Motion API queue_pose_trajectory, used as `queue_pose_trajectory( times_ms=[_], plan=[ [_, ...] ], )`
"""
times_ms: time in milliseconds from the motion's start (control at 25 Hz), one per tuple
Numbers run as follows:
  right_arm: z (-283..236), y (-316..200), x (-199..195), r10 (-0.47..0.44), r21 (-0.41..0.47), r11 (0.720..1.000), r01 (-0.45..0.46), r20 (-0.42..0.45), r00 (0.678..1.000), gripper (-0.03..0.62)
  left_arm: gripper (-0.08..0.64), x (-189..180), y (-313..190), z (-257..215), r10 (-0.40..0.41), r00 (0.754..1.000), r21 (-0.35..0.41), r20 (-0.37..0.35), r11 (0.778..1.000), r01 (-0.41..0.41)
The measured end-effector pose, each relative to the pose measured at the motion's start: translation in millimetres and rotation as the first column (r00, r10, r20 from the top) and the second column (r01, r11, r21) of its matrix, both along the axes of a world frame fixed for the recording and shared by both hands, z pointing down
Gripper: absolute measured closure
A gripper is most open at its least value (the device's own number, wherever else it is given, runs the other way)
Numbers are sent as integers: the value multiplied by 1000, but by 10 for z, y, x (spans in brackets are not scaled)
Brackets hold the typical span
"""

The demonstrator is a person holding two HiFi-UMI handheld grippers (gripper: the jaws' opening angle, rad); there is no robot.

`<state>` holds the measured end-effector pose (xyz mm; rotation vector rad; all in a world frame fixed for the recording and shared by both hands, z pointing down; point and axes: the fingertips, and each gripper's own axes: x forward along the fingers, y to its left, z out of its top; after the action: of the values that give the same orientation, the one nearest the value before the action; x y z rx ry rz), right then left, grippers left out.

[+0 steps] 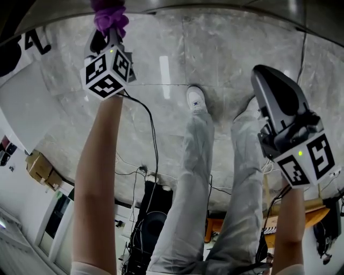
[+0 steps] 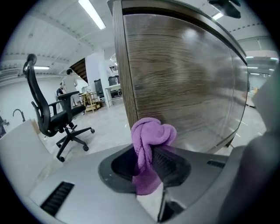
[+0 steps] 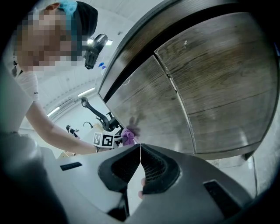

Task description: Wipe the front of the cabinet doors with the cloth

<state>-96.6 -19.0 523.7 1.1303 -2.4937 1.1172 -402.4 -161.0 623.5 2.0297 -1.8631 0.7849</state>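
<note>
My left gripper (image 2: 151, 151) is shut on a bunched purple cloth (image 2: 151, 138), whose wad sits close against the dark wood-grain cabinet door (image 2: 183, 83) near its left edge. In the head view the cloth (image 1: 110, 16) pokes out past the left gripper (image 1: 110, 37) at the top left. The right gripper view shows that cloth (image 3: 128, 136) touching the left cabinet door (image 3: 148, 105), with a second door (image 3: 223, 83) to its right. My right gripper (image 3: 140, 153) is shut with nothing in it, held away from the doors, and in the head view the right gripper (image 1: 274, 91) is at the right.
A black office chair (image 2: 52, 113) stands on the pale floor left of the cabinet, with a person (image 2: 70, 83) and carts far behind. The person's legs and a white shoe (image 1: 196, 99) are over the marble floor (image 1: 226, 48). Cables and a dark box (image 1: 153, 212) lie lower down.
</note>
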Motion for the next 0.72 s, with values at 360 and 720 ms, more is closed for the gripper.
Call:
queue_pose_trajectory(
  times_ms=[360,720],
  plan=[
    [-74,113,653,0,-4,1000,0,-6,1000,565,460,827,311,91,-28,997,-27,-75,999,26],
    [132,408,1409,92,-52,994,-92,-2,996,565,460,2488,404,533,117,970,-71,-211,988,-135]
  ],
)
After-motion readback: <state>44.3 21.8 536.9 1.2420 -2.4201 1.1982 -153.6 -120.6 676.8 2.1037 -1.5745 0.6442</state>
